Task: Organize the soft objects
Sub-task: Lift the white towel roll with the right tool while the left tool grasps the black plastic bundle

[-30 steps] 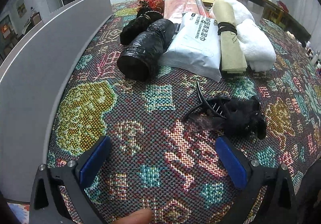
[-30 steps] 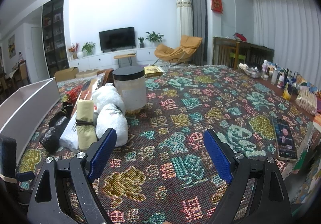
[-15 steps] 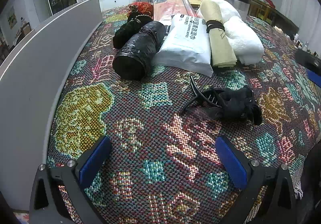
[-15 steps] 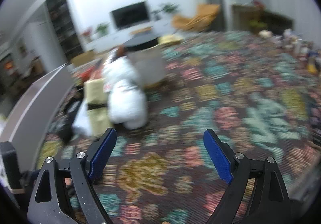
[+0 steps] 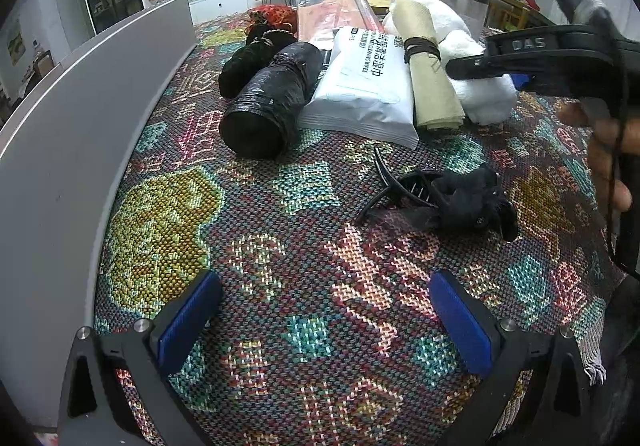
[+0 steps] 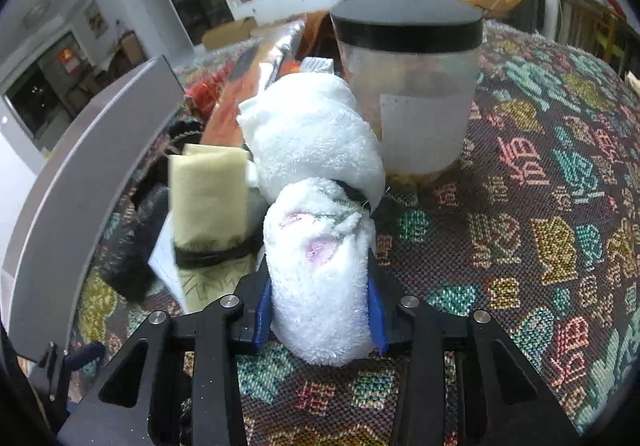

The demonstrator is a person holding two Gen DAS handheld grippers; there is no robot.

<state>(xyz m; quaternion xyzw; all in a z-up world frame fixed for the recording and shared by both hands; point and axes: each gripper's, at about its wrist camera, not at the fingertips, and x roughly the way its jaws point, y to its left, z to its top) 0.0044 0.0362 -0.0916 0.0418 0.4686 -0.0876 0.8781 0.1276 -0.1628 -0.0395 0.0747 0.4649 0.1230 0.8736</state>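
Right tool (image 6: 319, 320): its two blue pads squeeze the near end of a rolled white towel (image 6: 320, 274). From the left wrist view, the tool reaches in from the right side.

White towel: it lies on the table (image 6: 540, 206), a dark band around its middle. It sits just in front of a clear jar with a black lid (image 6: 408, 86), with a rolled tan cloth (image 6: 208, 198) just beside it on the left.

Left tool (image 5: 324, 322): wide open, holding nothing, low over the bright woven table cover (image 5: 280, 246).

In front of the left tool: a black hair clip with a bit of black cloth (image 5: 444, 198).

Farther back, side by side: a black roll (image 5: 272, 102), a white pack of wipes (image 5: 368, 86), then the tan cloth (image 5: 432, 82) and the white towel (image 5: 476, 90).

Left side: a long grey wall panel (image 5: 80, 126) runs along the table edge.
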